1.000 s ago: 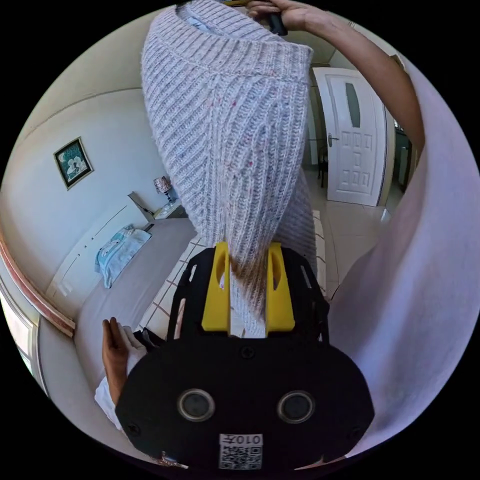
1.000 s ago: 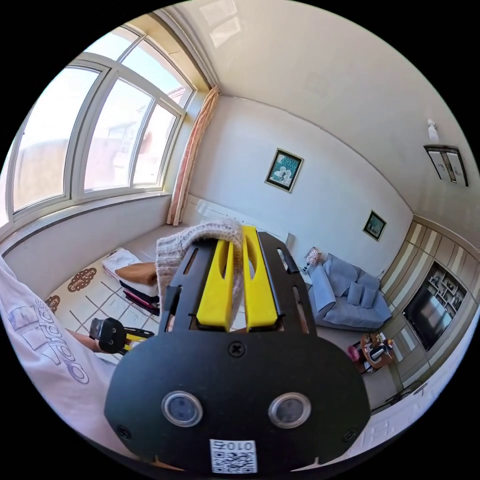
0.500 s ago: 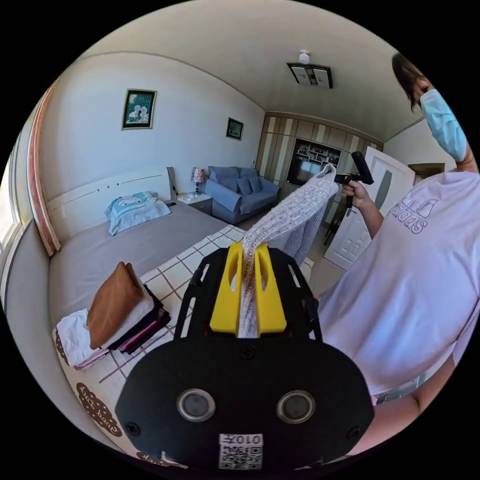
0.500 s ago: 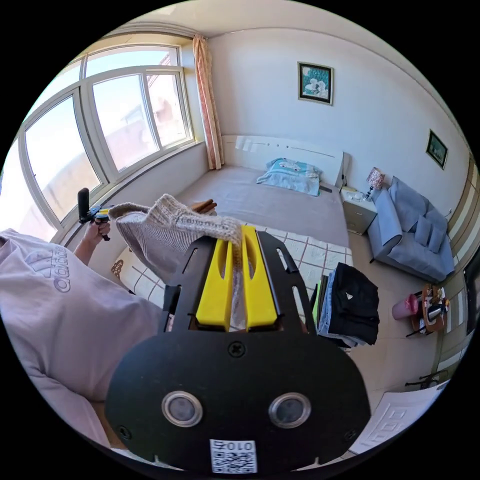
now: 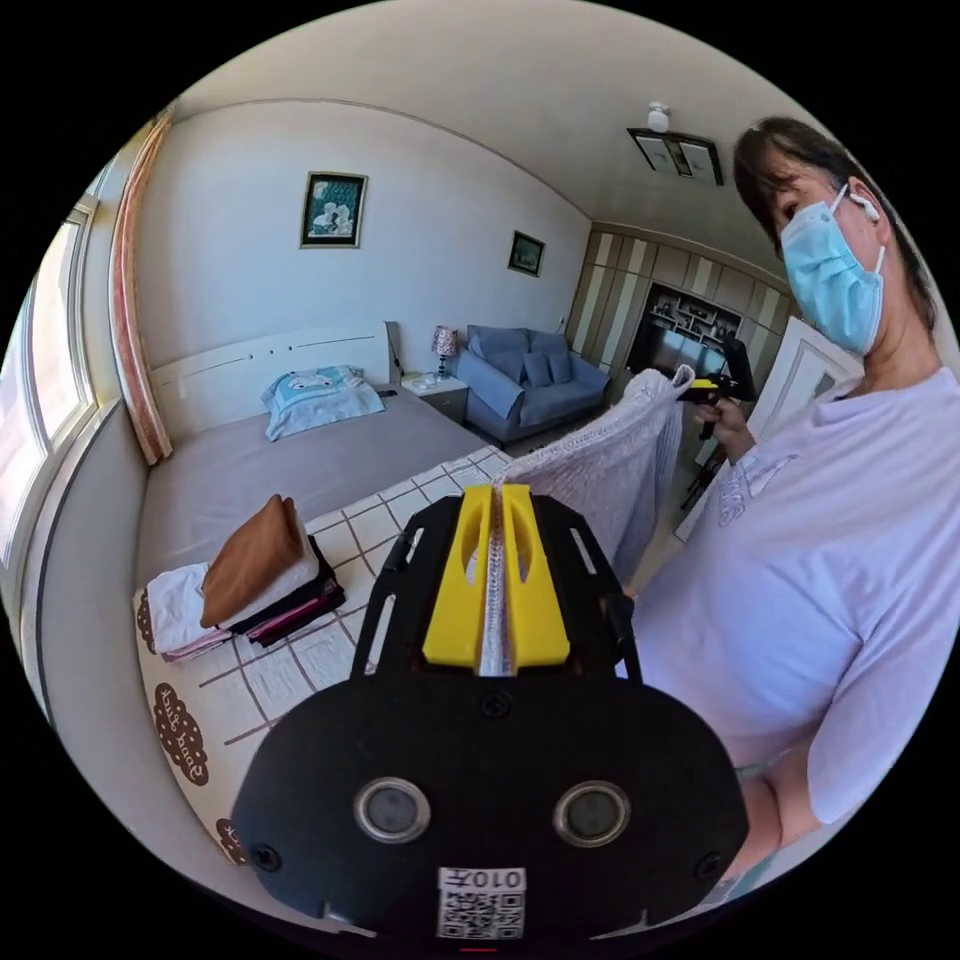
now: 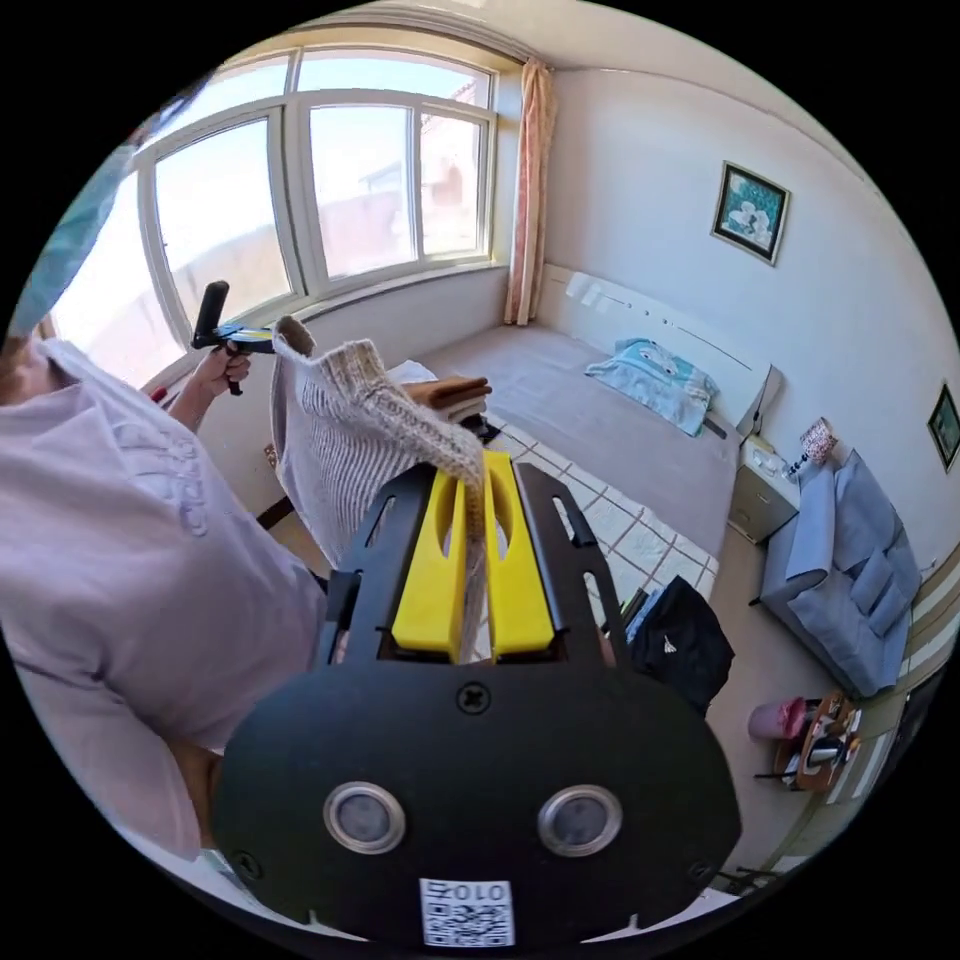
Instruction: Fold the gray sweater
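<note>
Stretching between the two handheld tools, the gray ribbed-knit sweater [image 5: 610, 470] hangs in the air in front of the person in a pale lilac T-shirt [image 5: 830, 600], above the edge of the bed. Left gripper [image 5: 492, 580], yellow jaws on a black plate: jaws drawn narrow, both pressing on a thin edge of the knit that runs up between them. Right gripper [image 6: 470, 570], same build: jaws likewise nearly together, clamped on a fold of the sweater that rises over their tips and slopes away toward the other tool. In the left gripper view the right tool's black handle is gripped by a hand [image 5: 722, 415] at the far end of the cloth; in the right gripper view the opposite hand [image 6: 222, 372] grips the left tool near the window [image 6: 300, 200]. Background: grey-covered bed [image 5: 300, 470], with a stack of folded clothes topped by a brown garment [image 5: 250, 580] on a checked blanket [image 5: 300, 660], and a blue sofa [image 5: 530, 380] by the far wall
</note>
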